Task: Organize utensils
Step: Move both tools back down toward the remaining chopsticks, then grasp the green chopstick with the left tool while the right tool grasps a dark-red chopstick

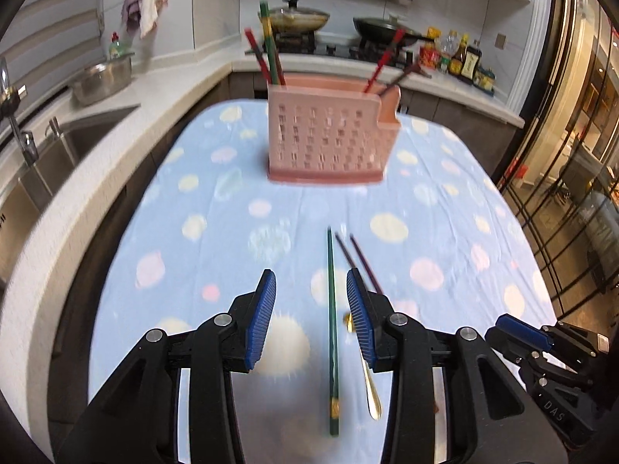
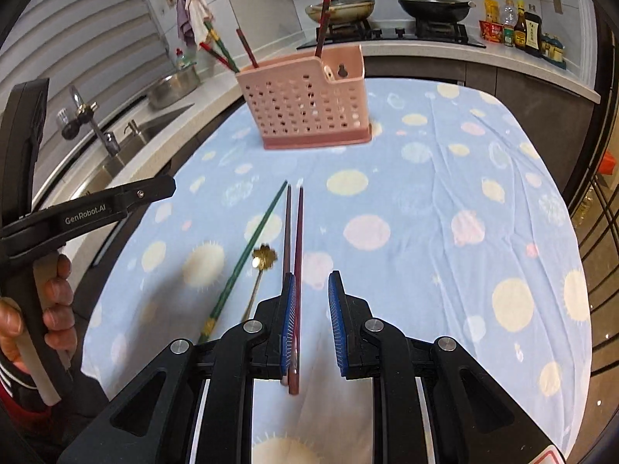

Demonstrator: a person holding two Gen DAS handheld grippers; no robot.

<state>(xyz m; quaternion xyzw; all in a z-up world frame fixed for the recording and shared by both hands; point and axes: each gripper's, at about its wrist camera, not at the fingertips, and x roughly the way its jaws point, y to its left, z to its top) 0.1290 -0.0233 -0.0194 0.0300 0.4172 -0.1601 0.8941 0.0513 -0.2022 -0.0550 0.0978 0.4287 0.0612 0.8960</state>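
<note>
On the spotted cloth (image 1: 445,201), in front of the pink caddy (image 1: 329,135), lie a green chopstick (image 1: 331,309), two dark chopsticks (image 2: 294,239) and a gold spoon (image 2: 260,270). The left gripper (image 1: 311,309) hangs over the green one, jaws parted and empty. The right gripper (image 2: 312,309) hangs over the dark pair, jaws narrow, gripping nothing.

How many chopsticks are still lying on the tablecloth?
3: a green chopstick between the left gripper's open fingers, and a dark chopstick and a maroon chopstick side by side, beside it at the right gripper.
</note>
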